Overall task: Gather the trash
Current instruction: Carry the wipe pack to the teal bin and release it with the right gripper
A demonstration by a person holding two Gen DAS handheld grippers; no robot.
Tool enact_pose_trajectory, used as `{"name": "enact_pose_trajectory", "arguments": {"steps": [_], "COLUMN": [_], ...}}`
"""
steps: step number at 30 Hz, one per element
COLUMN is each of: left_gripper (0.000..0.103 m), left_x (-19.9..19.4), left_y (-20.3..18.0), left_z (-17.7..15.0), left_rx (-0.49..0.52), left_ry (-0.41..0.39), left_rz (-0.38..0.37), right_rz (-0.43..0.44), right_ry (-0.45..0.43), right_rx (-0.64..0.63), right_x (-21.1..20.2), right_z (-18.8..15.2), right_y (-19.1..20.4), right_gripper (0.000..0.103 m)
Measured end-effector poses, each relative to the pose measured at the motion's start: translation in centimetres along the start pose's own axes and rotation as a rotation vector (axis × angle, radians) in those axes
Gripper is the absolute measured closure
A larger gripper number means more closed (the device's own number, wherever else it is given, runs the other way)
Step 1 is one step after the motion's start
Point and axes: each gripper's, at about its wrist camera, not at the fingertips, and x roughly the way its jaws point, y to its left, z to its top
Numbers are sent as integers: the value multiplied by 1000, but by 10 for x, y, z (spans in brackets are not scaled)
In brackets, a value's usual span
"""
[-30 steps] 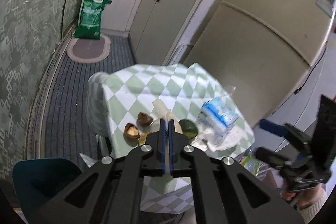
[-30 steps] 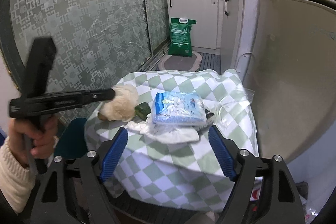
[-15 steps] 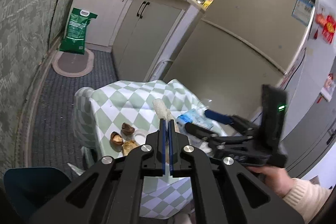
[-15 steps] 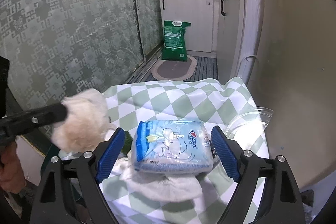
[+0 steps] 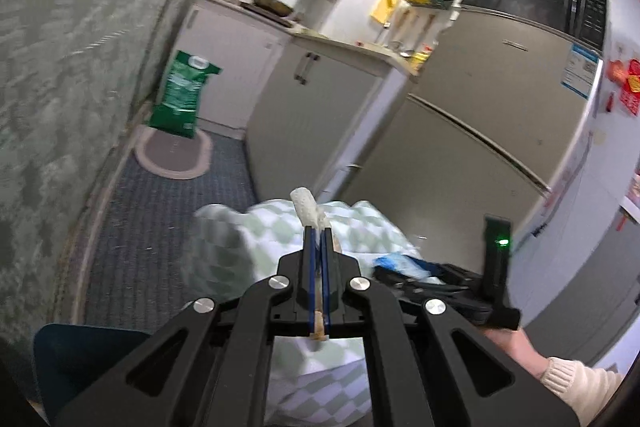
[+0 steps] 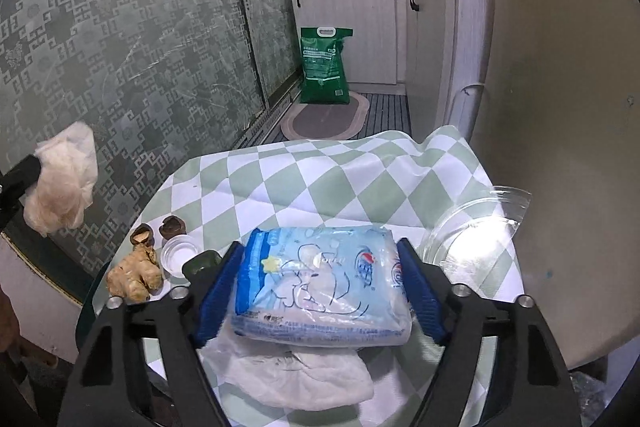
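Observation:
My left gripper (image 5: 317,233) is shut on a crumpled white tissue (image 5: 307,207) and holds it in the air above the small table; the tissue also shows at the left of the right wrist view (image 6: 62,183). My right gripper (image 6: 322,275) is open, its blue pads on either side of a light blue plastic wrapper pack (image 6: 320,287) on the checkered tablecloth (image 6: 320,179). A flat white tissue (image 6: 296,379) lies under the pack. The right gripper also shows at the right of the left wrist view (image 5: 448,287).
On the table's left lie a ginger piece (image 6: 134,273), two nut shells (image 6: 156,231), a small clear cup (image 6: 179,253) and a dark green object (image 6: 200,263). A clear plastic lid (image 6: 472,231) lies at right. A fridge (image 5: 480,131), cabinets and a green bag (image 6: 324,67) stand around.
My left gripper has lifted the tissue up and away to the left of the table. My right gripper has moved forward and down so that its pads flank the blue pack.

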Motion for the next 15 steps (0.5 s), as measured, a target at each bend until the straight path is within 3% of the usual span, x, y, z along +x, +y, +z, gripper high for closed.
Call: {"name": "enact_pose_trajectory", "arguments": {"steps": [8,15], "left_gripper": [100,100], "left_x": [-18,-20], "left_y": [31,49], "left_z": [-2,-14], "left_rx": [-2,5], "left_ry": [31,130], "left_rz": [134,213], "right_rz": [8,70], "right_ry": [-69,-124], "right_rx": [-27,-41], "right_x": [-20,-36], "right_z": [15,35], "right_y": [14,42], "right_gripper": [30,30]}}
